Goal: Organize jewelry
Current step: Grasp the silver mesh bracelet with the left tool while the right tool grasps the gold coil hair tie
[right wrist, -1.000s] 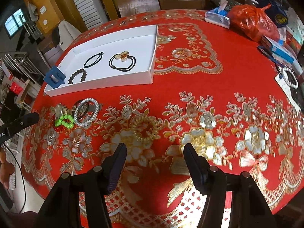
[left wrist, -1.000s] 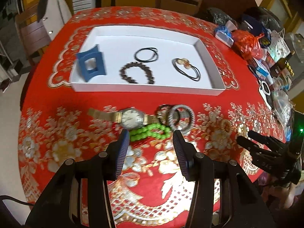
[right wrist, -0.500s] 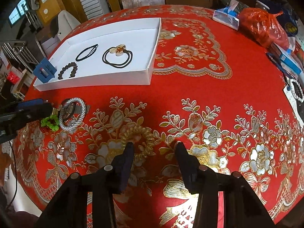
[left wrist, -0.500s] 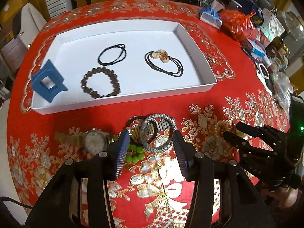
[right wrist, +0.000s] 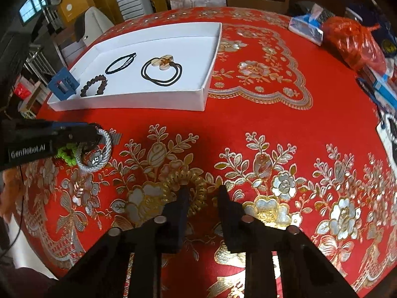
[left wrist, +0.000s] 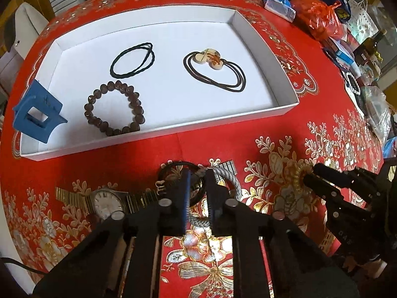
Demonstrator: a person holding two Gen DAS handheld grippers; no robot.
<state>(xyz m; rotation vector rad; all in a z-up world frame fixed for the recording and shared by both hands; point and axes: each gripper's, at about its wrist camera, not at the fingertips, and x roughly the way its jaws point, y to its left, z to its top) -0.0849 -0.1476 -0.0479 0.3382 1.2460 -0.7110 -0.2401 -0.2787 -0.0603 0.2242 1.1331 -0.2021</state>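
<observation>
Pinching down hard, the left gripper [left wrist: 198, 196] has its jaws nearly together on the silver woven bracelet [left wrist: 232, 180], which lies on the red tablecloth [left wrist: 248, 134] with its band running up between the two fingers. A black hair ring [left wrist: 173, 167] sits right against that bracelet, and the gold watch [left wrist: 106, 201] stretches out to the left, its strap passing under the left finger. From the other camera you can see the green bead bracelet [right wrist: 67, 155] tucked under the same gripper, touching the silver one.

Over on the right, the right gripper [right wrist: 202, 196] is low on the cloth with its jaws partly open, straddling one side of the gold spiral hair tie [right wrist: 186, 181]; one finger sits inside the coil, the other outside. Whether the pads actually touch the coil, I cannot tell.

Further back, the white tray [left wrist: 285, 104] holds four pieces. Nearest is the dark bead bracelet [left wrist: 114, 108], with the blue hair claw [left wrist: 37, 114] propped on the tray's left wall. Behind them lie a thin black hair tie [left wrist: 132, 59] and a black hair tie with a cream charm [left wrist: 214, 68], well apart from each other.

At the far edge, an orange plastic bag [right wrist: 352, 42] and a tissue pack [right wrist: 306, 28] sit among the clutter.
</observation>
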